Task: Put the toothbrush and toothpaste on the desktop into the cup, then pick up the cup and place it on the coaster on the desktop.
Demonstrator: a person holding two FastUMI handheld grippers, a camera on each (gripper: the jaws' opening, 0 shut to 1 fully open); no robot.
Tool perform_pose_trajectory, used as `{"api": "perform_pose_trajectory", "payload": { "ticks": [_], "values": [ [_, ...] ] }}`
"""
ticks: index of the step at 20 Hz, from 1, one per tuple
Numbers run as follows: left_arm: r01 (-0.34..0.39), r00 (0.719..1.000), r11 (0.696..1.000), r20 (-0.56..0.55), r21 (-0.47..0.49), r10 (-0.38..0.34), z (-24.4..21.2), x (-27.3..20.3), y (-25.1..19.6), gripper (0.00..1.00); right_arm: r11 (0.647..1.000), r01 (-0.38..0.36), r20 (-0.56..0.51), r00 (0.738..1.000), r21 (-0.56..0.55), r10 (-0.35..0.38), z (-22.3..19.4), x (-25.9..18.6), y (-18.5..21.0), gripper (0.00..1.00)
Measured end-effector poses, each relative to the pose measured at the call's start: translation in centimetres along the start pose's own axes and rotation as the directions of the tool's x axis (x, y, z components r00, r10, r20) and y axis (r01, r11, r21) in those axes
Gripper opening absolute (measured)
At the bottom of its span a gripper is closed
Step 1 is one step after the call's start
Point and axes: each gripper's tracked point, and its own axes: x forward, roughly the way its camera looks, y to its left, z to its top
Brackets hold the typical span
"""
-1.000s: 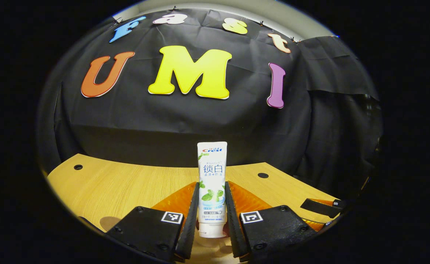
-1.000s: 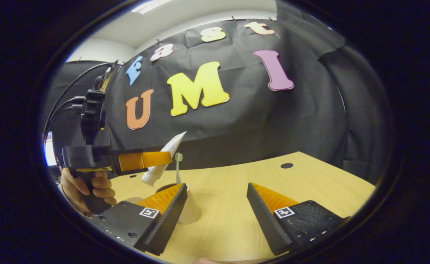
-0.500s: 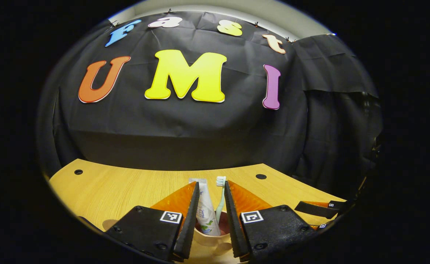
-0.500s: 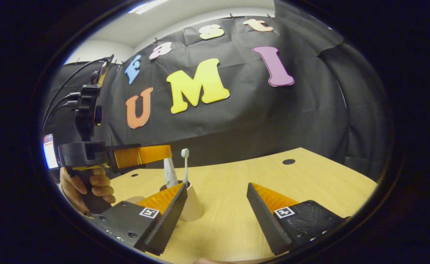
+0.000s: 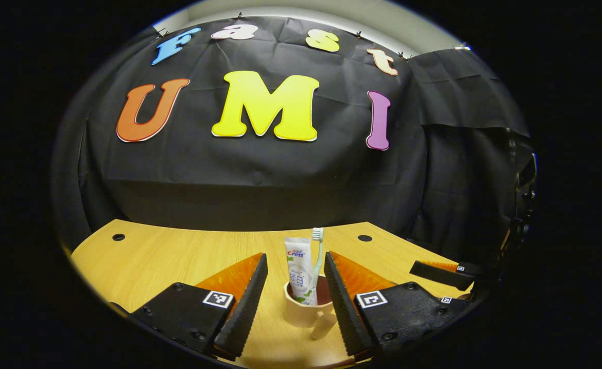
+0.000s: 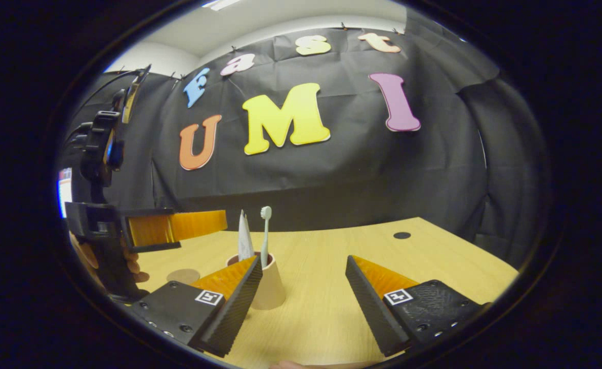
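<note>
Standing upright in the small beige handled cup (image 5: 305, 310) are the white toothpaste tube (image 5: 299, 270) and the pale green toothbrush (image 5: 317, 256), so I judge the filling step done and the cup's move to the coaster the one in hand. The left gripper (image 5: 293, 294) hangs just above and behind the cup, its fingers apart and holding nothing, the cup between them in the left gripper view. The right gripper (image 6: 303, 294) hovers over the light wooden tabletop (image 6: 332, 256) with fingers wide apart, the cup just beyond its left finger. A round brown coaster (image 6: 183, 275) lies near the cup. Next calls for closing on the cup's wall, lifting level so nothing tips out, and setting it on the coaster.
</note>
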Motion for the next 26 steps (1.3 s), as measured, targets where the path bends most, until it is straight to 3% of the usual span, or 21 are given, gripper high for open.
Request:
{"api": "perform_pose_trajectory", "payload": {
  "ticks": [1, 4, 9, 10, 18, 20, 26],
  "values": [
    [0.001, 1.0, 1.0, -0.001, 0.0, -0.001, -0.1, -0.6, 0.4, 0.75, 1.0, 0.006, 0.001, 1.0, -0.014, -0.006, 0.2, -0.1, 0.5, 0.97],
    [-0.03, 1.0, 0.999, -0.007, 0.018, 0.03, -0.7, -2.8, 2.0, 0.82, 0.999, 0.019, -0.03, 0.999, -0.026, -0.019, -0.3, -0.4, 2.4, 0.97],
    [-0.073, 0.995, 0.996, 0.079, 0.05, 0.069, 0.5, -7.2, 4.7, 0.91, 0.998, 0.022, -0.105, 0.994, -0.055, -0.028, -0.7, -0.2, 6.2, 0.96],
    [-0.084, 0.992, 0.995, 0.094, 0.052, 0.079, 0.5, -8.1, 5.2, 0.98, 0.998, 0.02, -0.133, 0.991, -0.062, -0.028, -1.0, -0.1, 6.8, 0.96],
    [-0.141, 0.984, 0.989, 0.116, 0.048, 0.134, -1.6, -13.1, 8.6, 0.98, 0.988, 0.043, -0.307, 0.947, -0.149, -0.088, -1.2, 2.1, 9.1, 0.97],
    [-0.152, 0.983, 0.987, 0.109, 0.041, 0.147, -2.3, -13.5, 9.3, 0.98, 0.987, 0.074, -0.37, 0.921, -0.142, -0.122, -1.8, 2.6, 8.8, 0.97],
    [-0.146, 0.987, 0.988, 0.081, 0.045, 0.142, -4.0, -14.4, 9.6, 0.98, 0.991, 0.051, -0.581, 0.806, -0.123, -0.114, -3.7, 4.0, 9.3, 0.97]
  ]
}}
